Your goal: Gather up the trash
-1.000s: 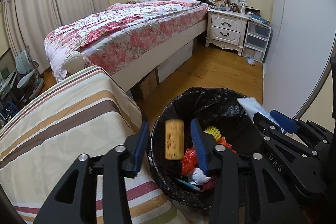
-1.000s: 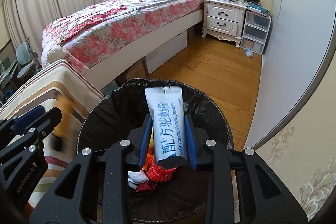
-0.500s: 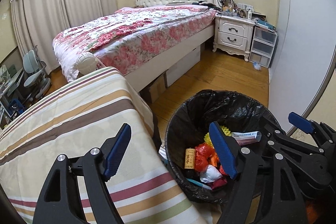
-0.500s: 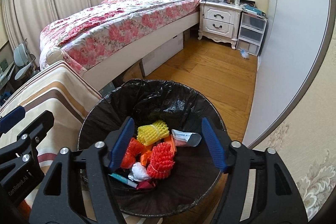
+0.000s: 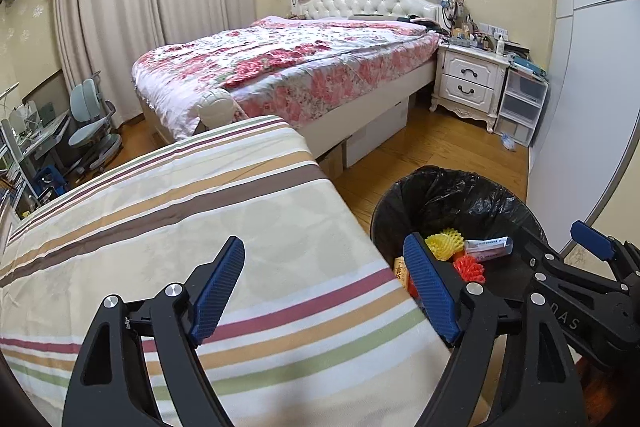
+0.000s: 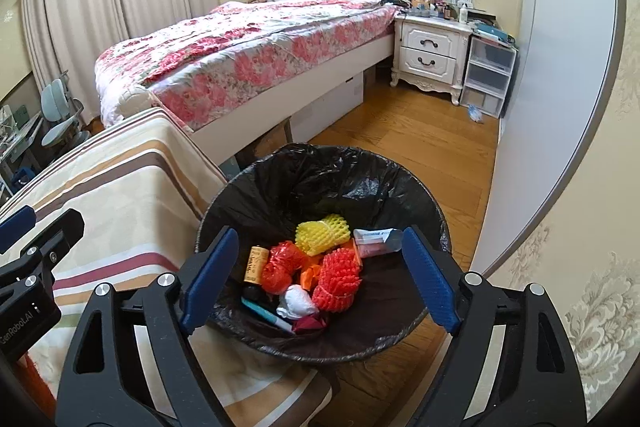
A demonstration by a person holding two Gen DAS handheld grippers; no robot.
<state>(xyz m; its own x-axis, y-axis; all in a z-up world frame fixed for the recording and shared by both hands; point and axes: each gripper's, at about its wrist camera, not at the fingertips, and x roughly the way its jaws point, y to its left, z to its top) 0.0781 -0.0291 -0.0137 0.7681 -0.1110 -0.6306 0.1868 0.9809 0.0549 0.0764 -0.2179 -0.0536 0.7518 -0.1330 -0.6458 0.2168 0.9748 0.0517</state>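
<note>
The right tool (image 6: 318, 279) hangs over the bin (image 6: 424, 203), its blue fingers (image 6: 210, 279) spread wide with nothing between them; its jaws have just been opening. Framed in that gap, well below the pads, the trash lies at the bottom of the black liner: a yellow foam net (image 6: 322, 233), a red foam net (image 6: 338, 281), a red mesh wad (image 6: 280, 267), a small brown bottle (image 6: 255, 263), a white crumpled wad (image 6: 296, 303), a pen (image 6: 266, 317) and the white sachet (image 6: 376, 241), which lies flat against the liner just inside the right finger. The left tool (image 5: 326, 287) is also wide apart and empty, its jaws likewise having just been opening. It hangs over the edge of the striped cloth (image 5: 200, 227), which covers a surface beside the bin; its left finger is above the cloth and its right finger (image 5: 430, 291) crosses the bin's near rim in the left view. In that view the bin (image 5: 460, 187) stands to the right of the left tool, with the yellow net (image 5: 444, 245), the sachet (image 5: 488, 249) and a red net (image 5: 470, 267) showing just past the right finger. The right tool (image 5: 592, 247) appears at the right edge of that view, over the bin's far side. The bin stands on the wooden floor (image 6: 420, 147), touching the cloth, with the bed (image 6: 260, 43) behind.
</note>
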